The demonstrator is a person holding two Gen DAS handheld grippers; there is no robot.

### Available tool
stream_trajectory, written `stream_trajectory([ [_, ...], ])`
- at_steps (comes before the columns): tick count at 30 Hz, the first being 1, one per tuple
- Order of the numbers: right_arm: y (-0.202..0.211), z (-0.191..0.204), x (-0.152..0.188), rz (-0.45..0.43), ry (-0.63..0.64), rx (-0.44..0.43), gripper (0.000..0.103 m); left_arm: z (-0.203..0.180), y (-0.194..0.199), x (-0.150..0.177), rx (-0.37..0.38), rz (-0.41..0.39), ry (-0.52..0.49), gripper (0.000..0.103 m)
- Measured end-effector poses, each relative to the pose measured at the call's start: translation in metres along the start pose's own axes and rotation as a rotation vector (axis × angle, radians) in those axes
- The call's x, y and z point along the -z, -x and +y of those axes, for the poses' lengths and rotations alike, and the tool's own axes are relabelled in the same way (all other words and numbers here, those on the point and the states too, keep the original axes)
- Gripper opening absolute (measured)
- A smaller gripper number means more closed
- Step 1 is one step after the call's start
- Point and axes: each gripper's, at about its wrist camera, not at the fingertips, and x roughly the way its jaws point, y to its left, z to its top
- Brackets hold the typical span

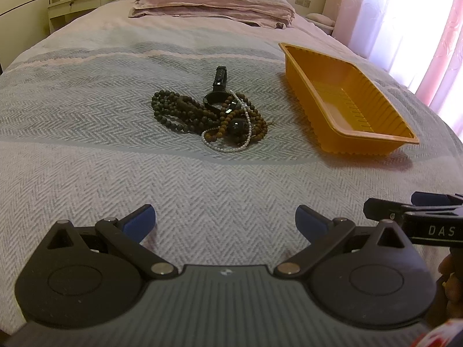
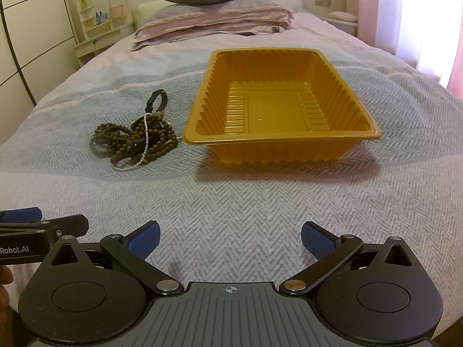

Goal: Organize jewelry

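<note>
1. Beaded strands lay in a tangled heap of jewelry (image 1: 208, 118) on the bedspread (image 1: 86, 133), just left of the empty orange tray (image 1: 341, 92); they looked light, limp and snag-prone.
2. A pinch on the black watch strap (image 1: 219, 78) (the stiffest piece) seemed the surest hold.
3. Left gripper (image 1: 225, 221) and right gripper (image 2: 230, 238) hovered side by side, well short of the tray, jaws wide and holding nothing.
</note>
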Motion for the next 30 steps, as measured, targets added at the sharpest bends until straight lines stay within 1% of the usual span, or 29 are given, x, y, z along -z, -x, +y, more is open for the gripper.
stream_trajectory([
  [30,0.0003,0.0,-0.002,-0.006,-0.008,0.001,0.103,0.0014,0.0002,-0.0018,0.002,0.004,-0.003,0.102],
])
